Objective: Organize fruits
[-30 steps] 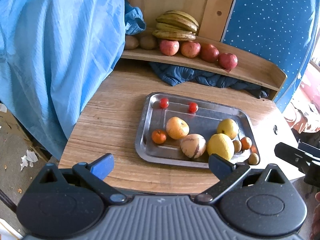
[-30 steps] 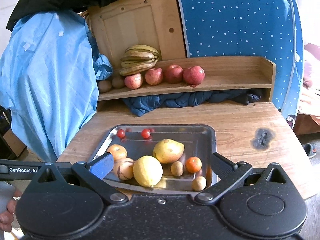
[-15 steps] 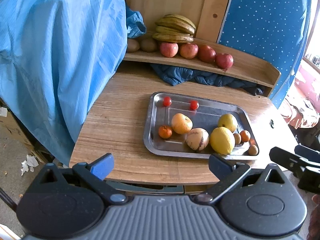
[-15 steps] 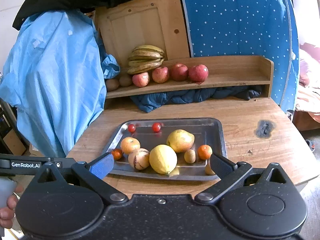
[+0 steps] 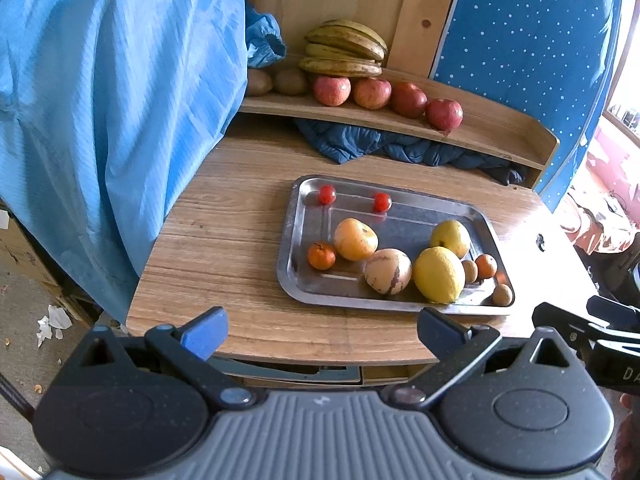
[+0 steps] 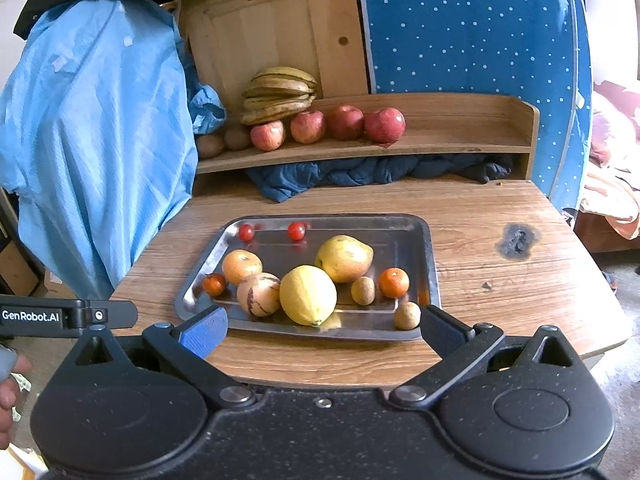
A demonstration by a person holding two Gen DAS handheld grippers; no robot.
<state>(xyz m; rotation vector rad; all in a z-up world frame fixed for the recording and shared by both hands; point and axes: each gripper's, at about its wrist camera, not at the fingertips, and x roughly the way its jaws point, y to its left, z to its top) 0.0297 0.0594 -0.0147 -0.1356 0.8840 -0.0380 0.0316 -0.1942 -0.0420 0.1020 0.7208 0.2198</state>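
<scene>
Both claws [image 5: 320, 332] [image 6: 320, 330] spread wide, empty, before tray [image 6: 416, 226]; shelf [image 6: 460, 146] behind

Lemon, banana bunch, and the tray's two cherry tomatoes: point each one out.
lemon [image 6: 307, 294], right wrist view, middle of its yellow skin.
banana bunch [image 6: 280, 94], right wrist view, centre of the stacked fruit on the shelf.
left cherry tomato [image 5: 327, 194], left wrist view, its centre.
right cherry tomato [image 5: 382, 202], left wrist view, its centre.

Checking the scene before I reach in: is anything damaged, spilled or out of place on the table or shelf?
One thing: a dark scorched-looking mark on the table, right of the tray. A small reddish spot lies on the shelf under the rightmost apple; cause unclear. The fruit looks settled.
</scene>
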